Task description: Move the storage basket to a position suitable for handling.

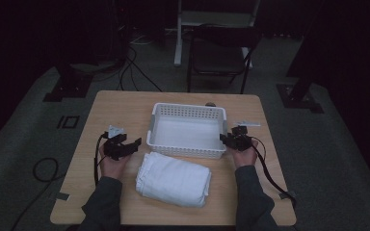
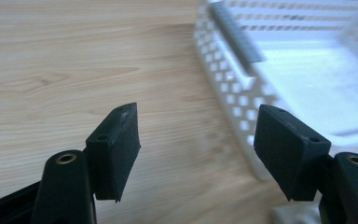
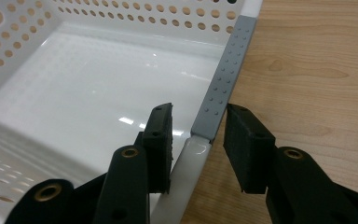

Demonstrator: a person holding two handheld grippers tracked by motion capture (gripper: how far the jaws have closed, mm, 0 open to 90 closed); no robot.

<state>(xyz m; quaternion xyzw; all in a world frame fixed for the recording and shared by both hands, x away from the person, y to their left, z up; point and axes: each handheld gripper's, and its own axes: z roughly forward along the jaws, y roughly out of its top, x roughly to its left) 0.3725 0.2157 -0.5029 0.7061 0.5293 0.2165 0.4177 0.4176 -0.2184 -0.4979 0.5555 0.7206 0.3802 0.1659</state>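
A white basket (image 1: 187,129) with dotted perforations and a grey rim strip, a white towel (image 1: 173,179), black claws.

no text, label, brand, number or sign can be read in any of the views. the white perforated basket (image 1: 188,113), the folded white cloth (image 1: 173,179) and the wooden table (image 1: 120,108) carry no legible markings, and the small pale item (image 1: 247,123) beside the basket is too small and dim to read.
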